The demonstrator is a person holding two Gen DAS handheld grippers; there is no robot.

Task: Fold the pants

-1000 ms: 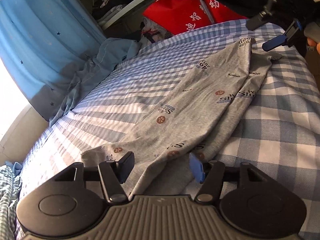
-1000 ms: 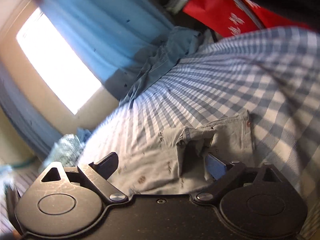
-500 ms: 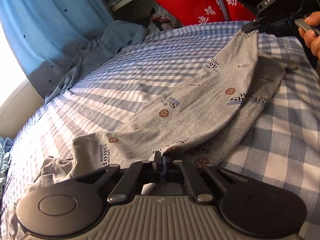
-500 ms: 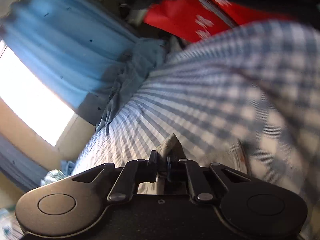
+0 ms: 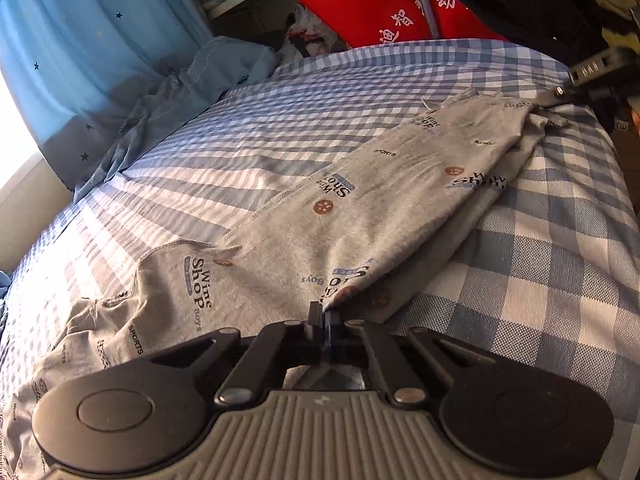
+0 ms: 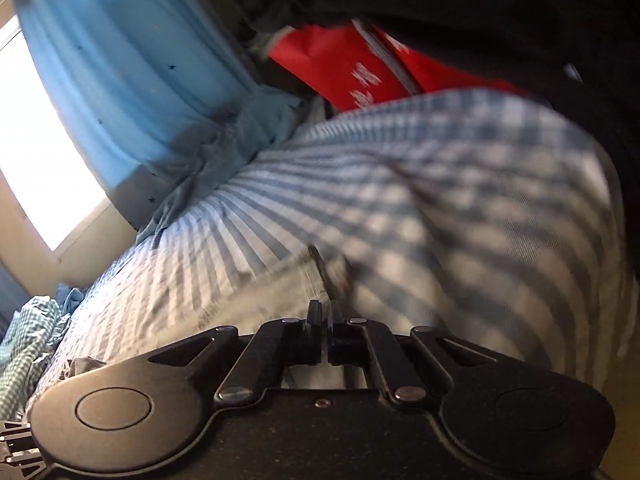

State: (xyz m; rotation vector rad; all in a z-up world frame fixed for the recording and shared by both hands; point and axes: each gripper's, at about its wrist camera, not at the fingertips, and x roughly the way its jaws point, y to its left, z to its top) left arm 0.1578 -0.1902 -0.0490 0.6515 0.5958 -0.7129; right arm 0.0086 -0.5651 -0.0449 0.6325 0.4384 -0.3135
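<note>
Both grippers now pinching pants (image 5: 340, 216), right gripper (image 6: 324, 316) view blurred

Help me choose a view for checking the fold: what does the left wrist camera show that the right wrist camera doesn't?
Only the left wrist view shows the grey printed pants along their length, the left hand-held gripper shut on a fabric edge, and the right hand-held gripper at their far end.

Only the right wrist view, blurred, shows the right hand-held gripper up close, shut on a bit of grey fabric, and a window.

Both show the checked bedsheet, blue curtain and red garment.
</note>
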